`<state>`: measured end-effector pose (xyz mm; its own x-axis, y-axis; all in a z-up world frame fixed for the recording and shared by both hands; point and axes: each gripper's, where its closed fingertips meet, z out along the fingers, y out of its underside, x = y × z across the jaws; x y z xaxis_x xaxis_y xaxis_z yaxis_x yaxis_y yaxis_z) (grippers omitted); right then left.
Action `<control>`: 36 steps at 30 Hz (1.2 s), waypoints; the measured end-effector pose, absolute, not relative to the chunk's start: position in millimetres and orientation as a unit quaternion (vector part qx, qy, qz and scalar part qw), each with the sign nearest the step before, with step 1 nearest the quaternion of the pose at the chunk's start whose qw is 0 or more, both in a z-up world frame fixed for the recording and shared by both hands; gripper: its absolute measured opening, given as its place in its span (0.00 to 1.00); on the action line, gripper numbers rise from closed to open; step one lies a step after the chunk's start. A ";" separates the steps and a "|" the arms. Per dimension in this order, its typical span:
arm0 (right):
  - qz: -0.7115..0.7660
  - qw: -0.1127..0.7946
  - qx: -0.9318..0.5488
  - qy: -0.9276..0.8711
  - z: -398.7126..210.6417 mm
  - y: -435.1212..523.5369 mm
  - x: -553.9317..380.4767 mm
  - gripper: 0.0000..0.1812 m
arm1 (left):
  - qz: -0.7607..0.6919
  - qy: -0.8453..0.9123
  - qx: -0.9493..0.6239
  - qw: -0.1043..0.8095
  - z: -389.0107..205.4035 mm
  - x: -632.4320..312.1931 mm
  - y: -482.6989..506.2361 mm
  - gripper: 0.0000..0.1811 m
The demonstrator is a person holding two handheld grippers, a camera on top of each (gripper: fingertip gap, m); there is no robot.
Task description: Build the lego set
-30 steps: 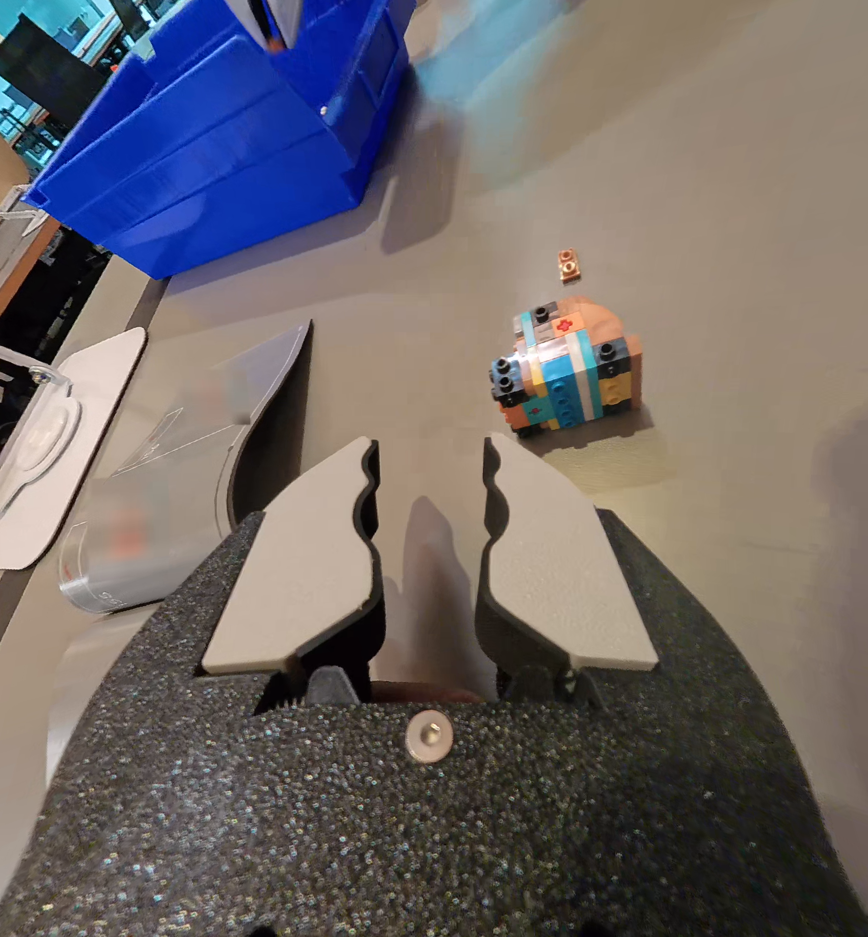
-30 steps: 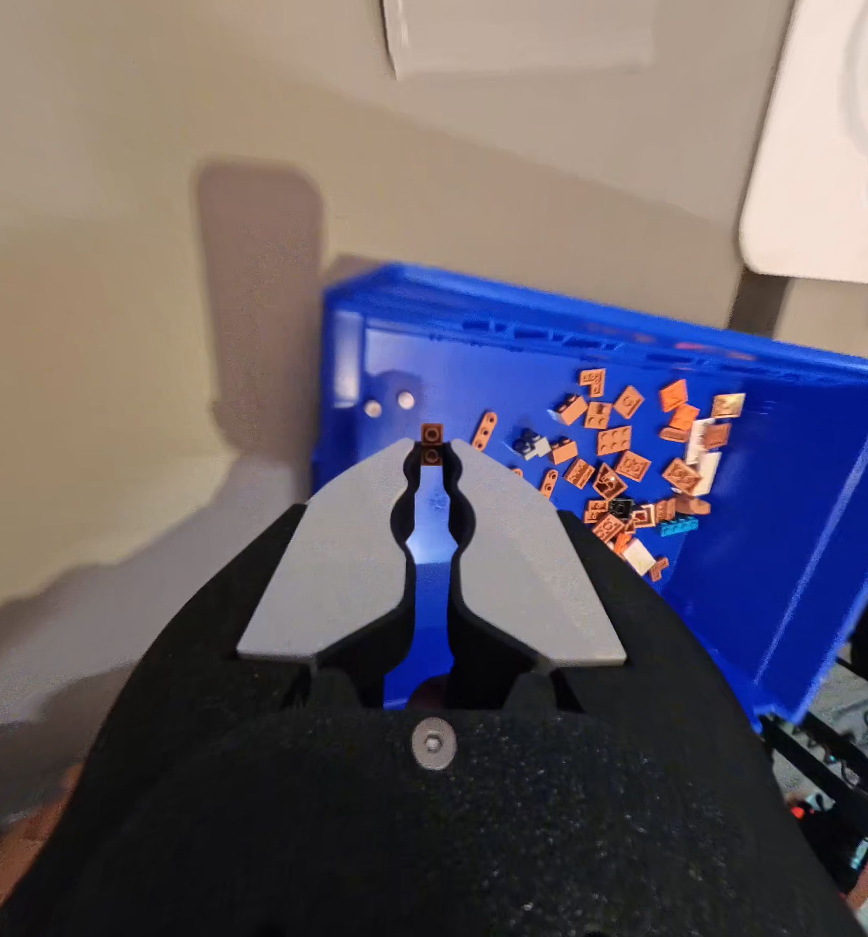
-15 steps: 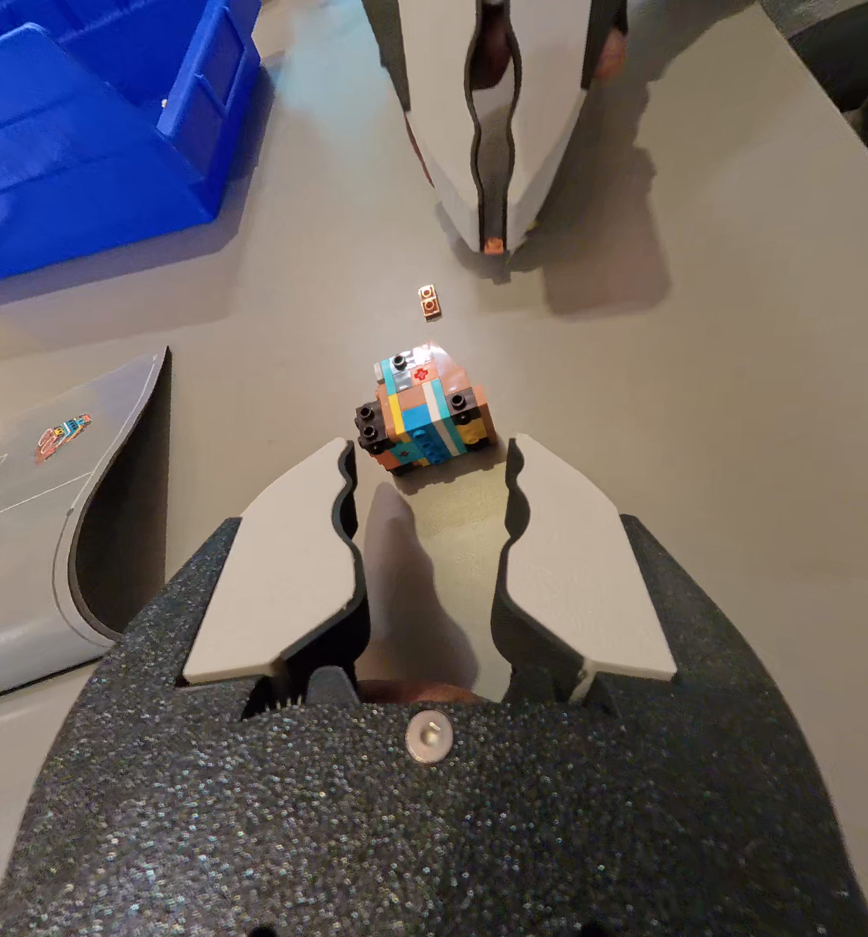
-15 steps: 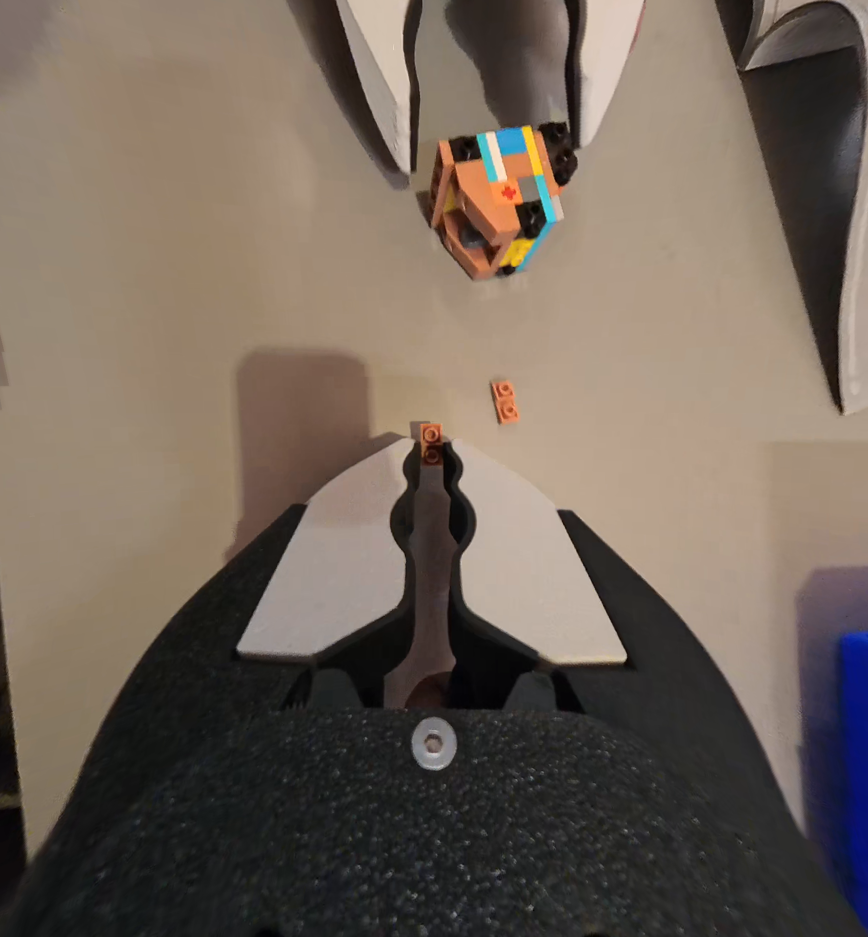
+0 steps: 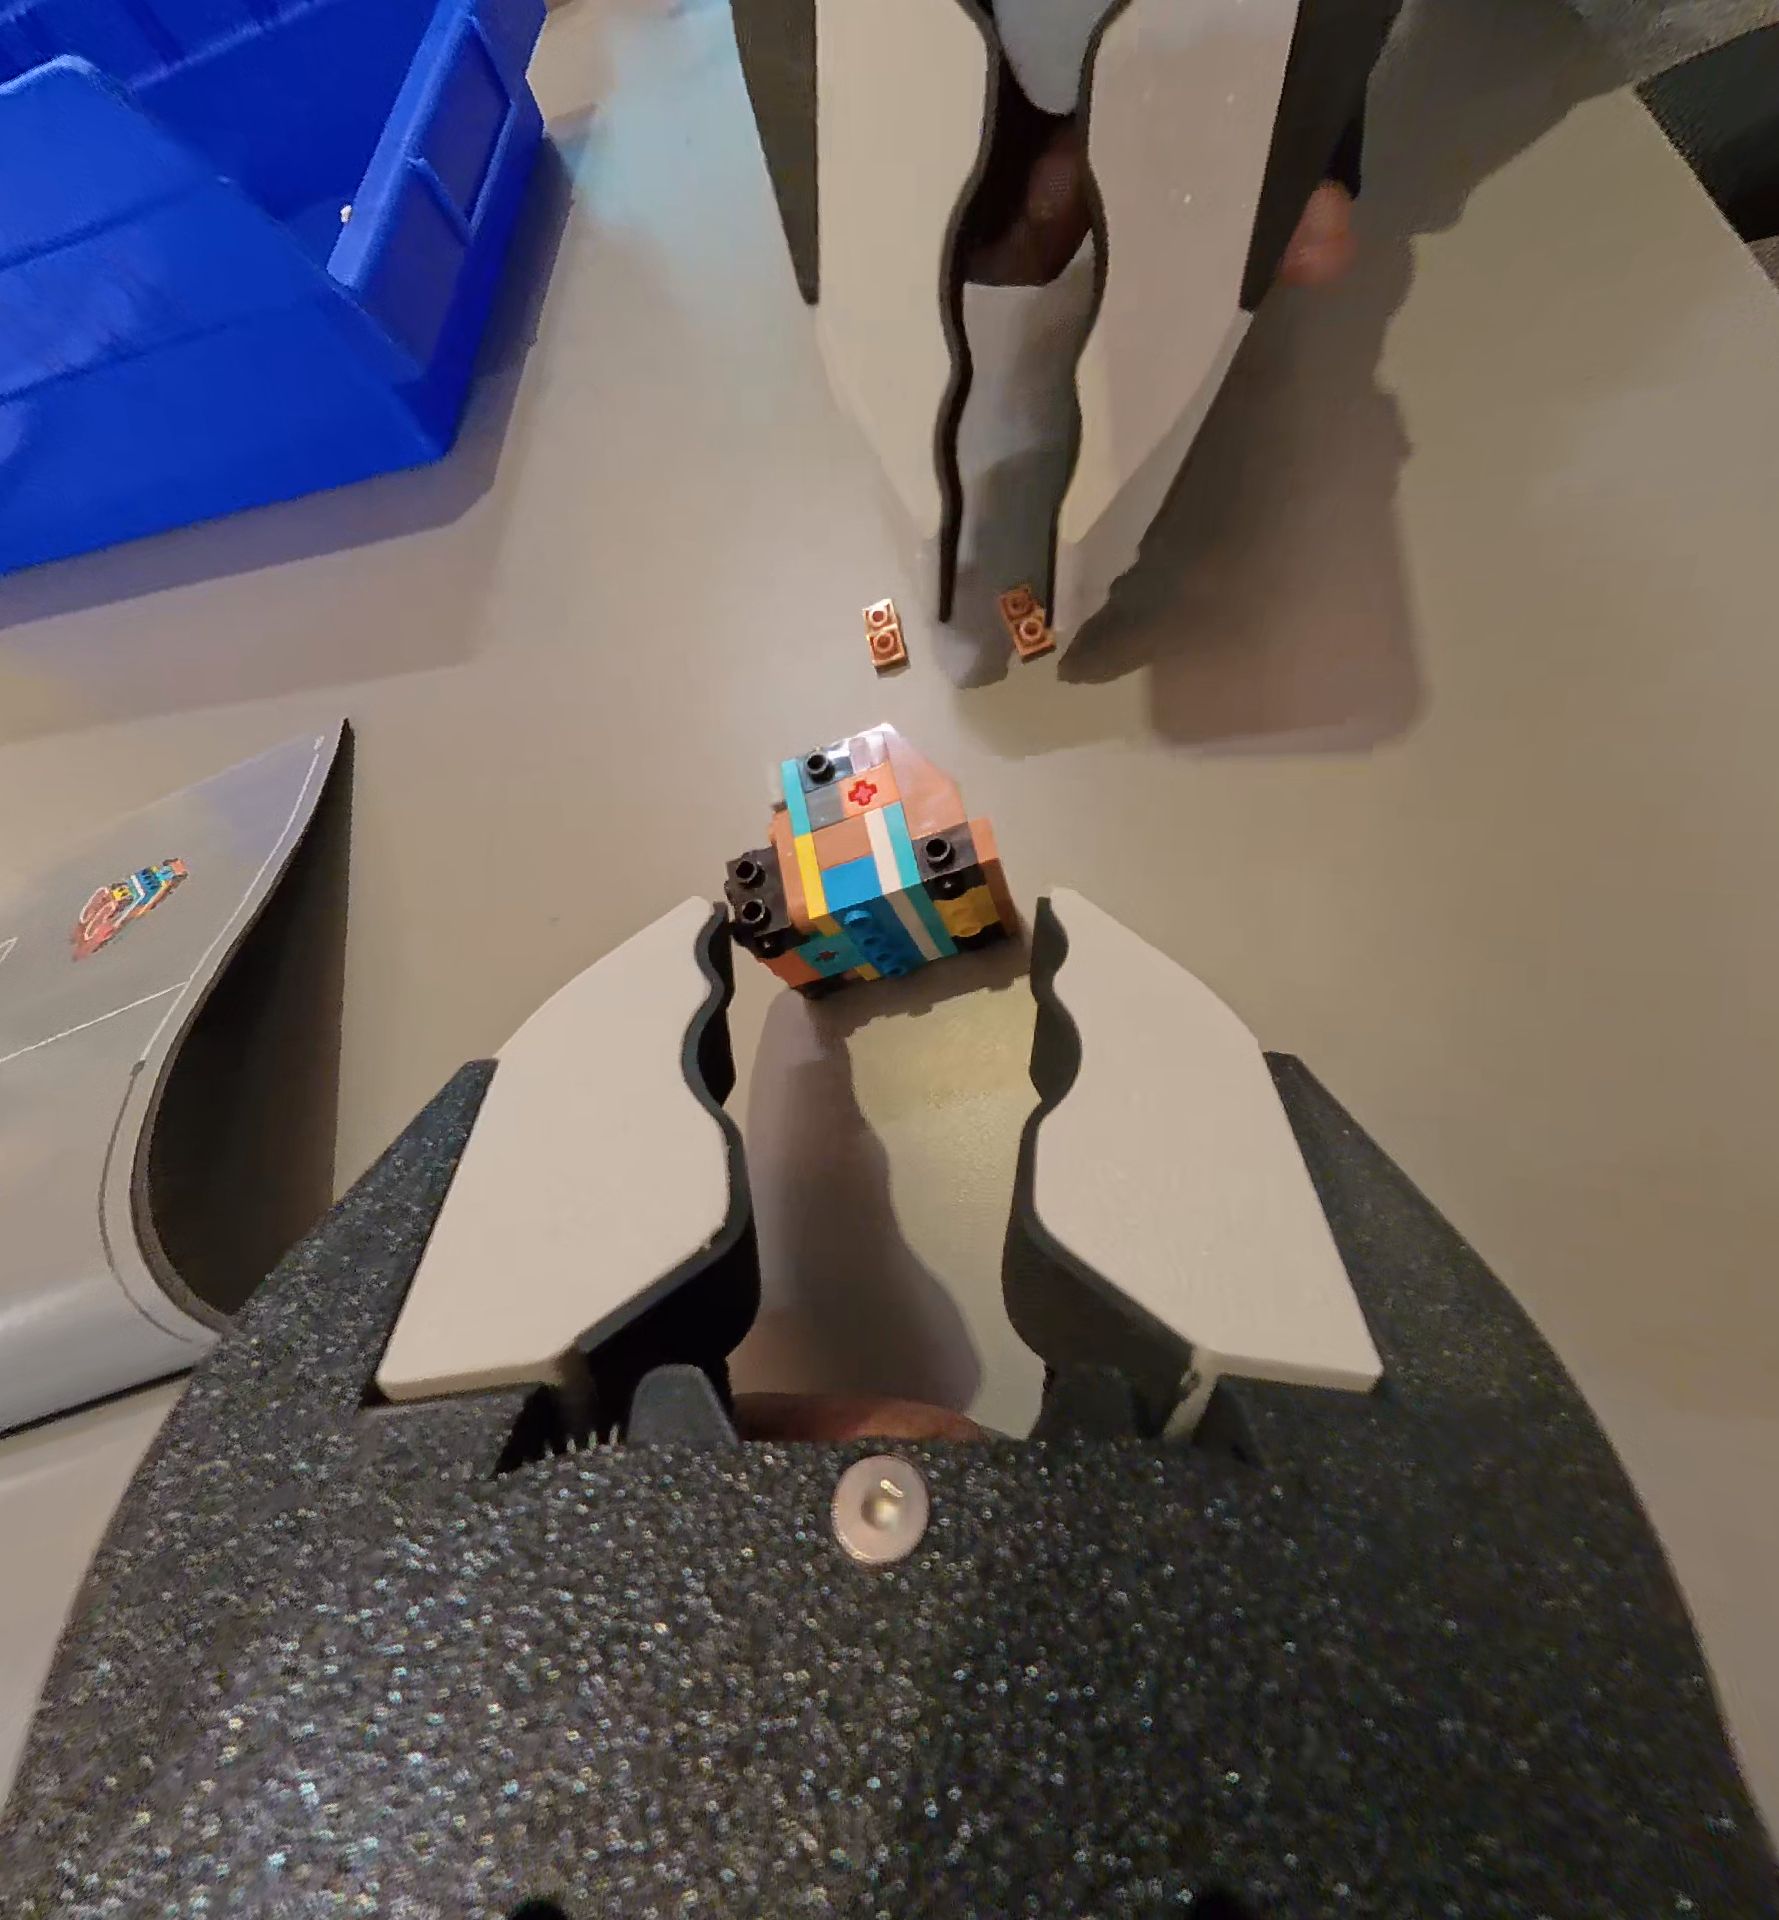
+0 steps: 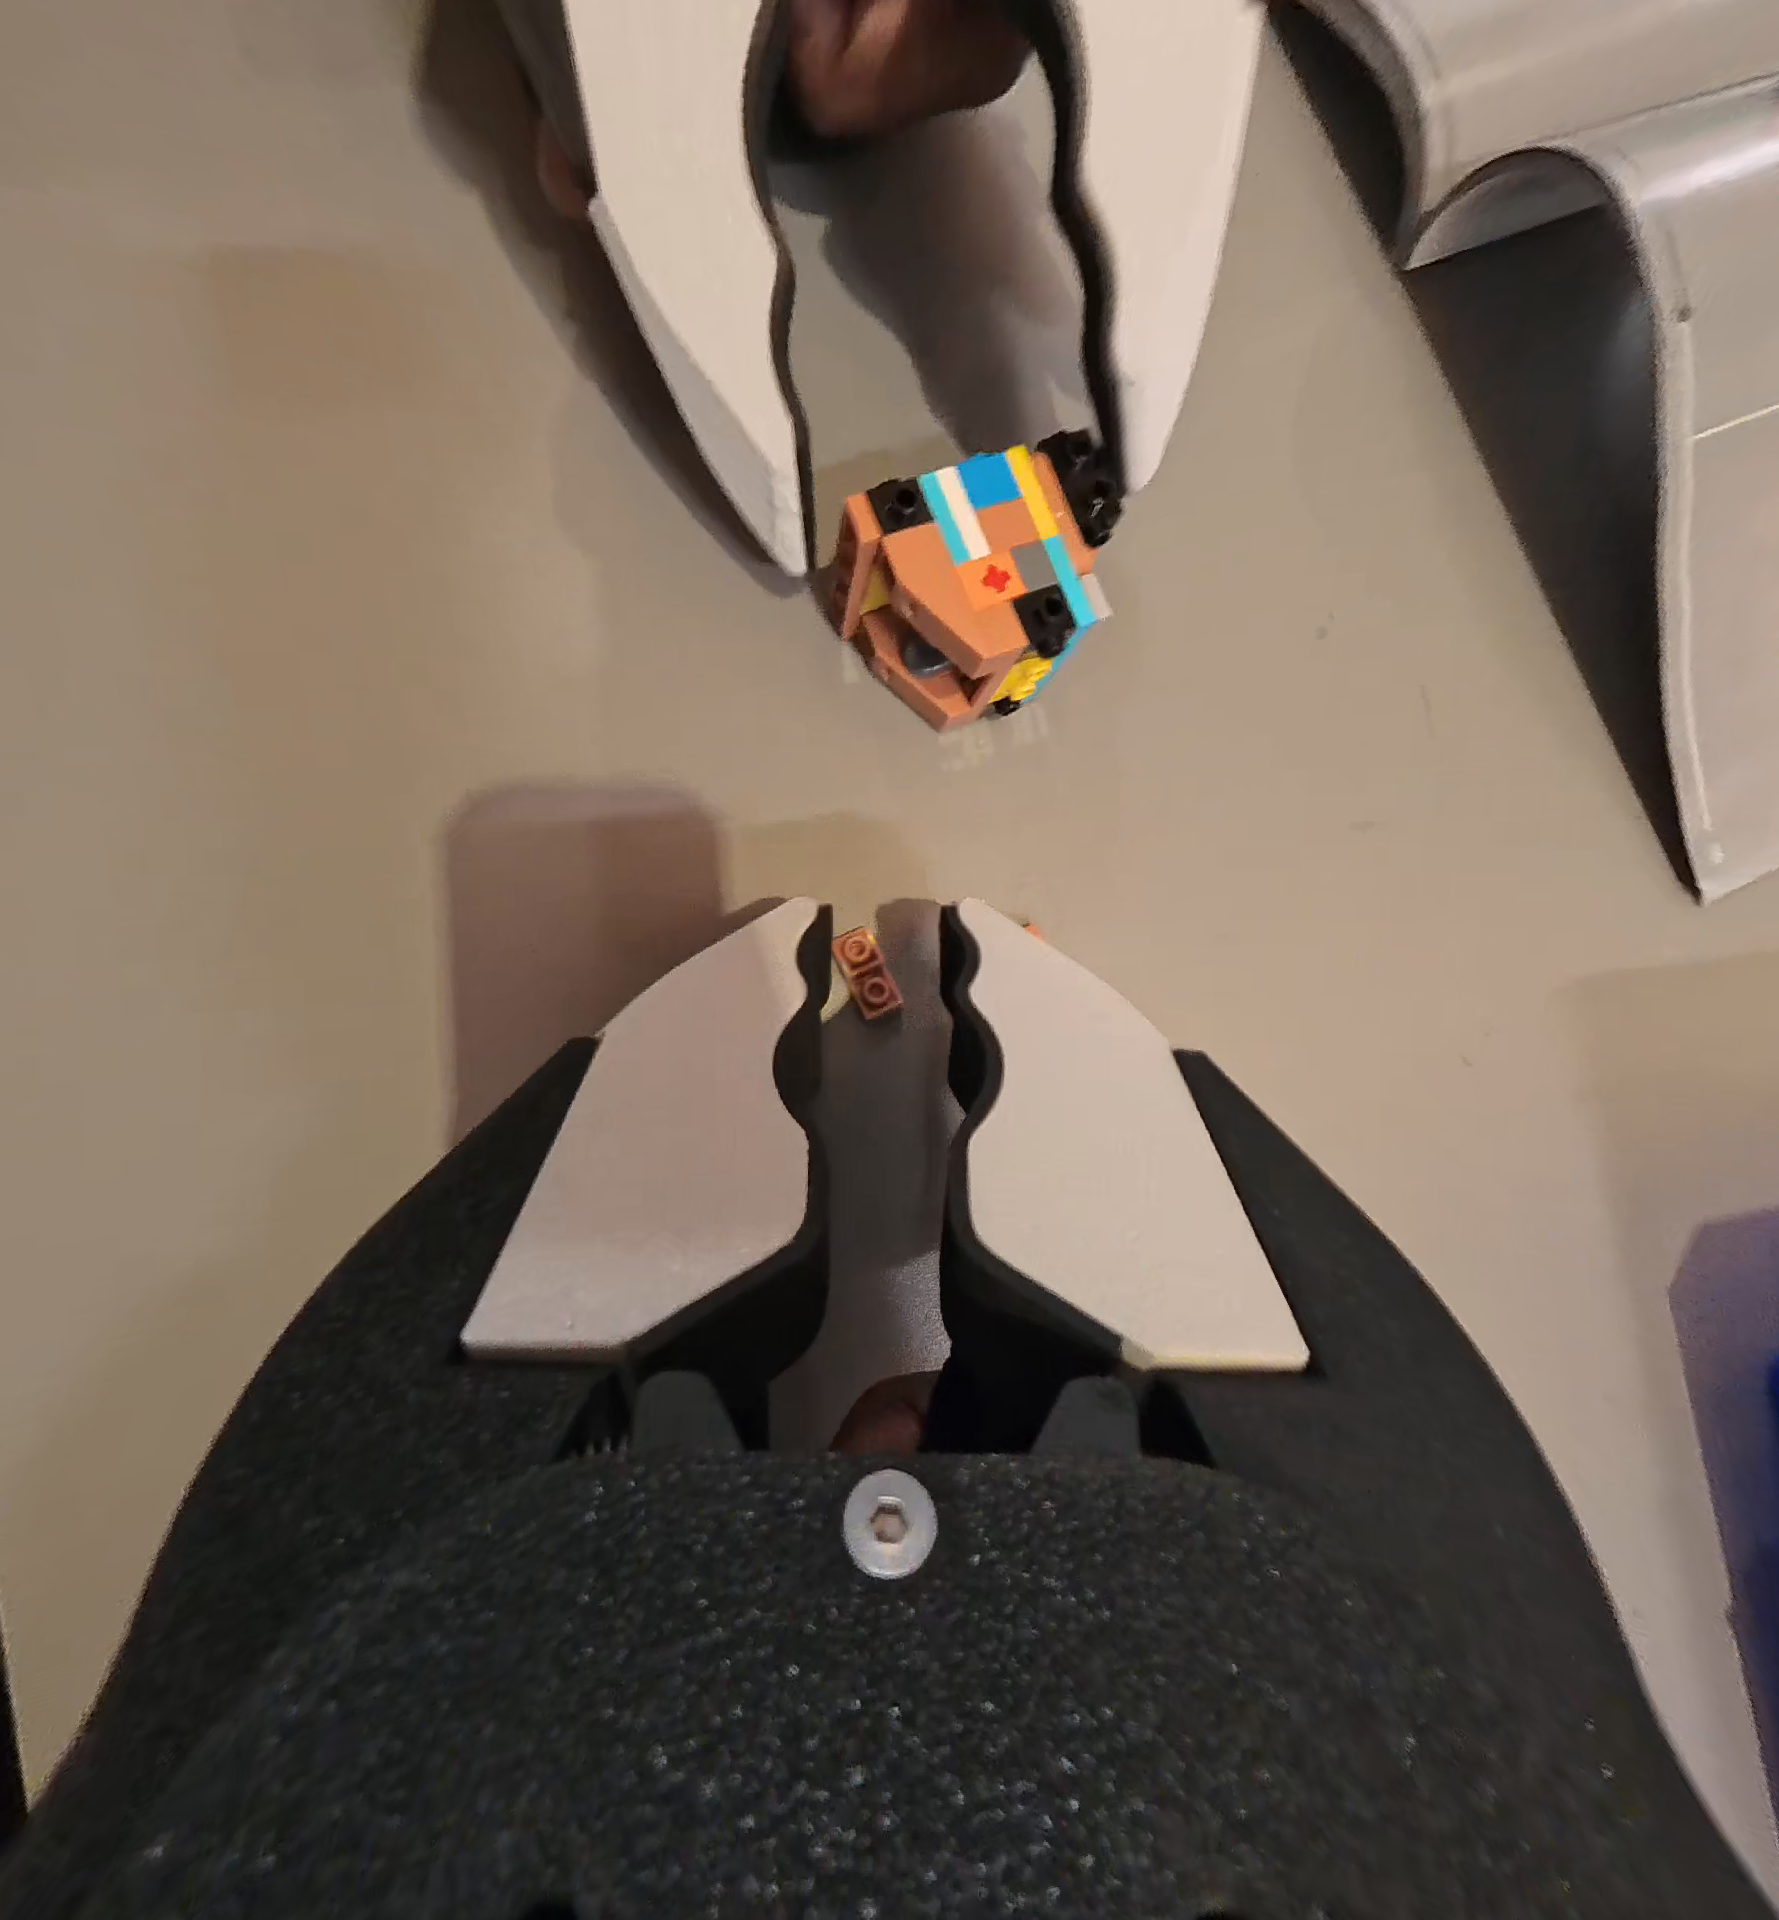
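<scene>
two tongs both apart, lego model between left tips, brown plate loose between right tips, blue bin aside

I see a matte grey-beige tabletop under soft overhead light, with blurred shadows lying across it. At the far right corner the table edge meets something dark.

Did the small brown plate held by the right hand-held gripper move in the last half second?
Yes. The small brown plate has left the fingertips and lies on the table, between the opened right hand-held gripper jaws.
</scene>
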<state>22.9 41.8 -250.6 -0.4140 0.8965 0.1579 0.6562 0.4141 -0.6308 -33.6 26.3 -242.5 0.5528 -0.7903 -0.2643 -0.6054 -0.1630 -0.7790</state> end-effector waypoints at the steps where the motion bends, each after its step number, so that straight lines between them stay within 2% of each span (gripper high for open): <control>1: 0.250 0.254 -0.489 -0.796 -247.5 42.8 21.6 0.11 | -0.102 0.462 -0.756 0.453 -242.5 -32.4 26.5 0.31; 8: 0.221 0.290 -0.528 -0.767 -242.3 52.6 28.1 0.14 | -0.097 0.451 -0.763 0.452 -243.0 -32.1 29.6 0.30; 15: 0.211 0.274 -0.535 -0.771 -251.3 52.6 46.3 0.12 | -0.095 0.453 -0.763 0.451 -243.2 -28.7 29.1 0.29; 28: 0.250 0.309 -0.516 -0.759 -234.1 32.5 11.3 0.11 | -0.096 0.457 -0.762 0.450 -243.4 -32.0 27.6 0.30; 33: 0.216 0.373 -0.493 -0.756 -230.2 36.5 -8.4 0.12 | -0.097 0.457 -0.762 0.449 -243.5 -30.4 27.3 0.29; 36: 0.201 0.422 -0.430 -0.773 -223.4 38.4 -13.5 0.16 | -0.097 0.457 -0.762 0.449 -243.6 -30.1 27.3 0.29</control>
